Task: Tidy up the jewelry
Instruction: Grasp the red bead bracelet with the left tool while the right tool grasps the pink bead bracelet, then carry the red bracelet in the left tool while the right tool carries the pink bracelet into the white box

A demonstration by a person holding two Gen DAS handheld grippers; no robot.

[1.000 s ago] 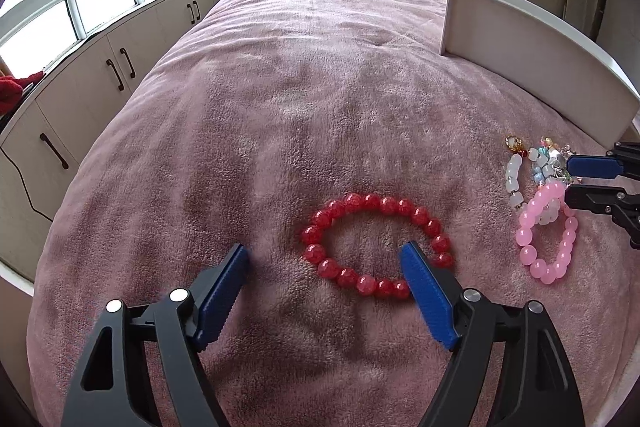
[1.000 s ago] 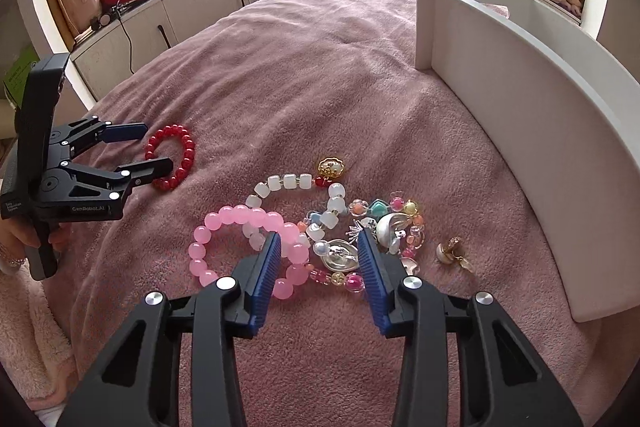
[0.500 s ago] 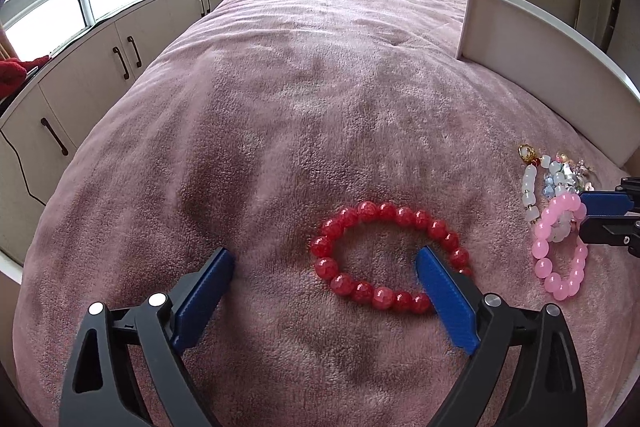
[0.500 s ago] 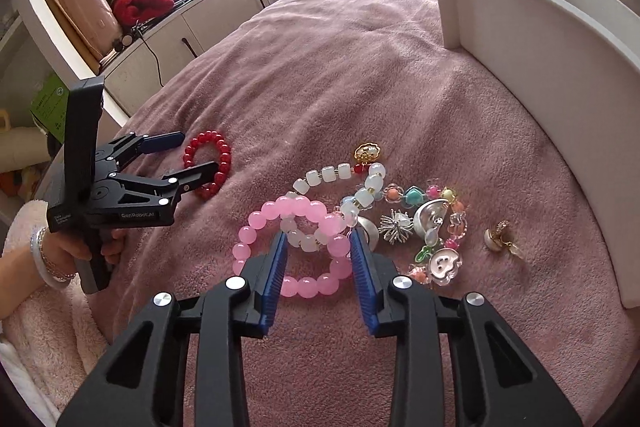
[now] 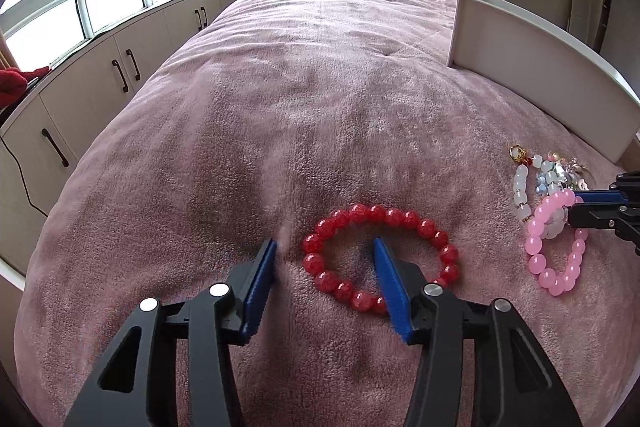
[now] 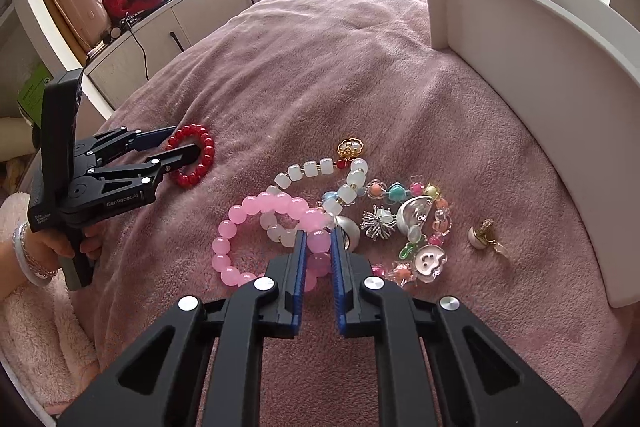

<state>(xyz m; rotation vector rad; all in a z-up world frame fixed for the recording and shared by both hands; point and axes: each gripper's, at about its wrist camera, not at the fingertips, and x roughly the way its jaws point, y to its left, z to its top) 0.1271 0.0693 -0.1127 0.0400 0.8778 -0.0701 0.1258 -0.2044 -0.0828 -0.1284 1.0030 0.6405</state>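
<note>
Left gripper [image 5: 324, 247] narrowing, jaws astride glossy red round-bead bracelet [image 5: 380, 259], not yet pinching. Right gripper [image 6: 319, 237] just clamped onto translucent pink bead bracelet [image 6: 256, 223] on mauve plush blanket [image 6: 320, 67].

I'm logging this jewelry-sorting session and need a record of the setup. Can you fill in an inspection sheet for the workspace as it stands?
Surface: pink plush blanket spread over a bed.
Job's things: red bead bracelet lying flat; pink bead bracelet; white bead bracelet with a gold charm; a tangle of mixed charms; small gold earring lying apart.
Clutter: nothing seen on the blanket.
Grippers: left gripper has just been closing, one finger inside the red loop, one outside, pads not yet pressing; right gripper has just closed on pink beads.
Cables: black cord on the window ledge.
Surroundings: white board beside the bed, cabinets, windows.
</note>
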